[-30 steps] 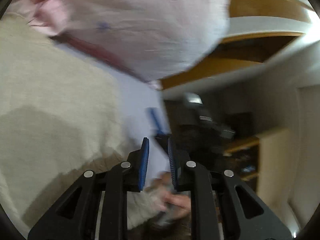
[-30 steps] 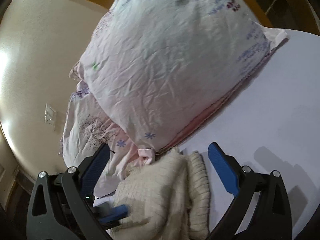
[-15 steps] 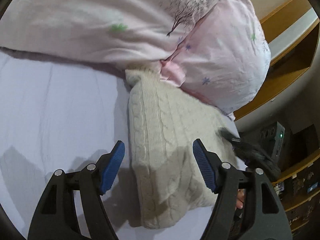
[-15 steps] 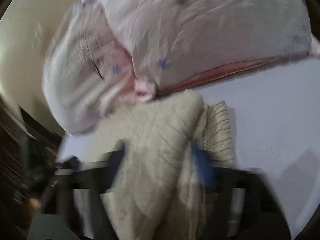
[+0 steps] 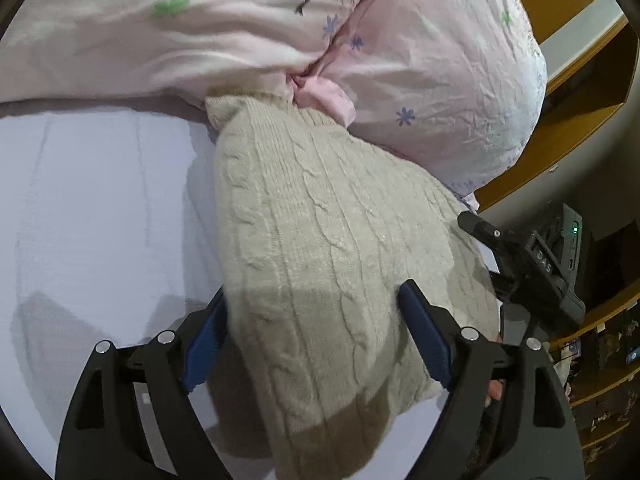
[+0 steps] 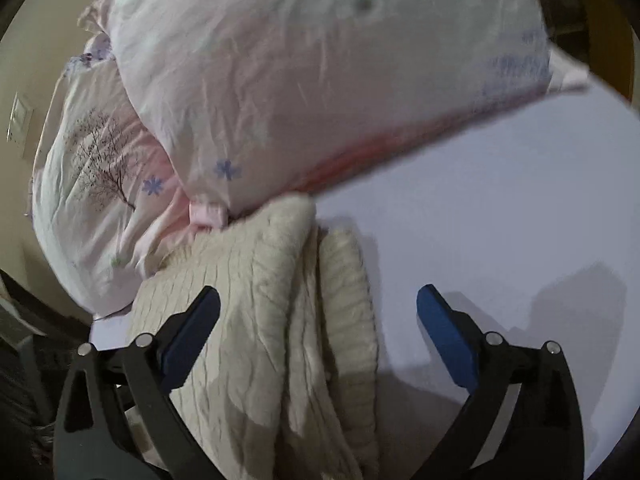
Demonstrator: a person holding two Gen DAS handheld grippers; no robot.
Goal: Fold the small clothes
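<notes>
A cream cable-knit sweater lies folded on the pale lilac bed sheet, its far end touching the pink pillows. My left gripper is open, its blue pads either side of the sweater's near part, low over it. In the right wrist view the sweater shows a ribbed fold on its right side. My right gripper is open over the sweater's right edge, its right pad above bare sheet. The right gripper's black body shows at the sweater's far right side in the left wrist view.
Two pink floral pillows lie stacked just beyond the sweater. A wooden headboard and shelves stand at the right. A cream wall with a switch is at the left, and the bed edge drops off there.
The left gripper has opened wide and swung down over the sweater. The right gripper has moved closer over the sweater's right edge, still open.
</notes>
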